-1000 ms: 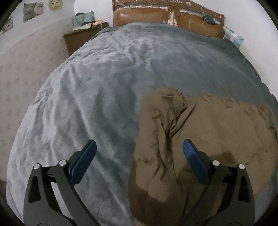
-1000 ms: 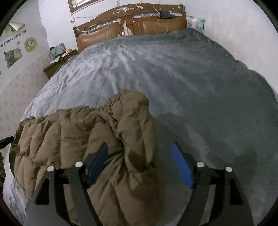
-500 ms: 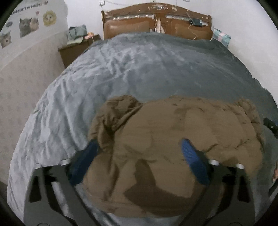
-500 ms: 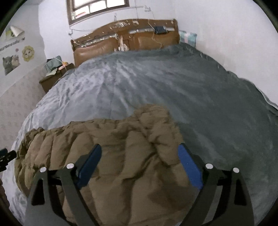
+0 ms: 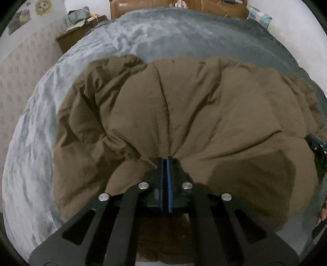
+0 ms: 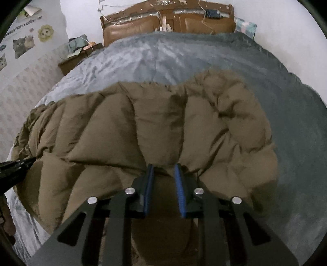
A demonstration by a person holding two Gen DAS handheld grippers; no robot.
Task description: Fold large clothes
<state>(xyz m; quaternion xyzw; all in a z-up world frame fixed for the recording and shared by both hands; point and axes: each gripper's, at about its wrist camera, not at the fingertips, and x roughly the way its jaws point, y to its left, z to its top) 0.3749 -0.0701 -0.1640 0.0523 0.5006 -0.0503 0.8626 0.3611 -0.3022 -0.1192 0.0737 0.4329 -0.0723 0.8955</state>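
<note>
On the grey bed cover (image 5: 143, 41), near its foot, lies the brown puffer jacket (image 5: 204, 106), spread wide and puffy. The left gripper (image 5: 164, 161) has its jaws shut on a pinch of the jacket's near edge, while the right gripper (image 6: 164, 169) has its jaws closing on a thicker bunch of the same edge, apparently already nipped between the blue pads. Grasping for a fold seems in hand; next, both held points should lift together and carry toward the headboard (image 6: 167, 18).

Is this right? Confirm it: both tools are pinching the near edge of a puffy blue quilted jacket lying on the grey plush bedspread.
Wrong colour: the puffy quilted jacket is brown, not blue. Both wrist views show it. The rest holds: the left tool is shut on its near edge, the right tool is closing on it, and it lies on the grey plush bedspread.
</note>
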